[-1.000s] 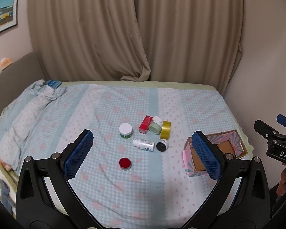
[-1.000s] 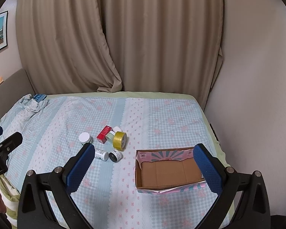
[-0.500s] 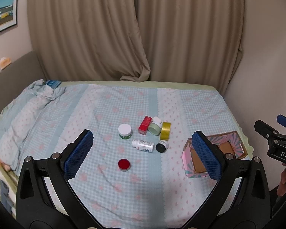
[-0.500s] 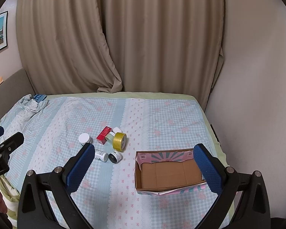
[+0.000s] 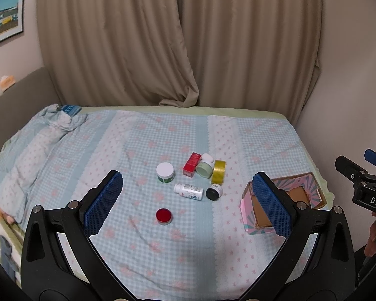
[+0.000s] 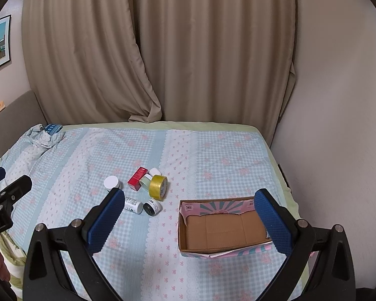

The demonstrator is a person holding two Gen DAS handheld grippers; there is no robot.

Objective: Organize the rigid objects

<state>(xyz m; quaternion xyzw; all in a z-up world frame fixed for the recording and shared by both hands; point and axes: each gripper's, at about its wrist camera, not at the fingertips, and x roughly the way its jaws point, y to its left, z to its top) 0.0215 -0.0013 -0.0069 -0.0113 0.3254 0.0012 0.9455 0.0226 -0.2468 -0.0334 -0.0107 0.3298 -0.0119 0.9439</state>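
A: Left wrist view first. What's the left gripper (image 5: 188, 202) doing?

B: Its blue pads (image 5: 102, 202) stand wide apart, holding nothing, above a bed (image 5: 87, 150) with a checked blue cover. Between them lies a cluster: a white-lidded jar (image 5: 165, 172), a red box (image 5: 192, 167), a pale green jar (image 5: 205, 168) on its side, and a yellow tape roll (image 5: 218, 171) on edge, touching the green jar. Nearer, a white bottle (image 5: 188, 192) lies flat just beside a black-capped jar (image 5: 213, 192). A red cap (image 5: 164, 216) sits alone, nearest the camera.

A: And the box (image 5: 310, 188)?

B: To the right, partly behind the right pad. The right gripper's tips show at the far right edge.

A: Right wrist view?

B: The right gripper (image 6: 189, 217) is likewise spread, empty. The box (image 6: 223, 225) sits open between its pads, nothing inside. The cluster lies left of it: tape (image 6: 158, 186), red box (image 6: 137, 175), bottle (image 6: 132, 205) partly behind the left pad (image 6: 105, 222). Curtains (image 6: 163, 50) hang behind.
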